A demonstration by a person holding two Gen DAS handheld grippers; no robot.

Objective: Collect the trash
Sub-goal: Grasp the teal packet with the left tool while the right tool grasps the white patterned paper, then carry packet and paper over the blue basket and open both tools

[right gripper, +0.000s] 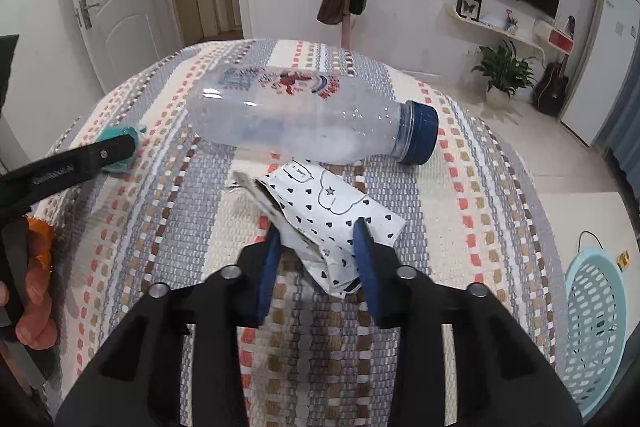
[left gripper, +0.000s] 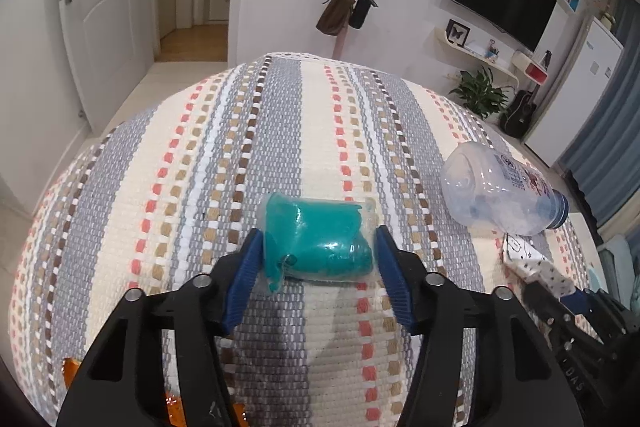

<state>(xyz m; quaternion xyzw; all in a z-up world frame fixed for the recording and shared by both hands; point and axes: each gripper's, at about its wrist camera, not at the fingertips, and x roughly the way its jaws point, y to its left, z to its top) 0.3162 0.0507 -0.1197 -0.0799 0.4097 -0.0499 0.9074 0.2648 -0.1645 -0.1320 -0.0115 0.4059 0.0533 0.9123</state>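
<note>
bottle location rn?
Right wrist view: plastic bottle lies on its side on the striped cloth, just beyond the heart-print wrapper between the right gripper's fingers.

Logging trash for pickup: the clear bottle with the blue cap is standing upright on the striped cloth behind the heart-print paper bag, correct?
Not quite. The clear bottle is lying on its side, not upright, its blue cap pointing right, as the right wrist view shows. It is on the striped cloth behind the heart-print paper bag.
</note>
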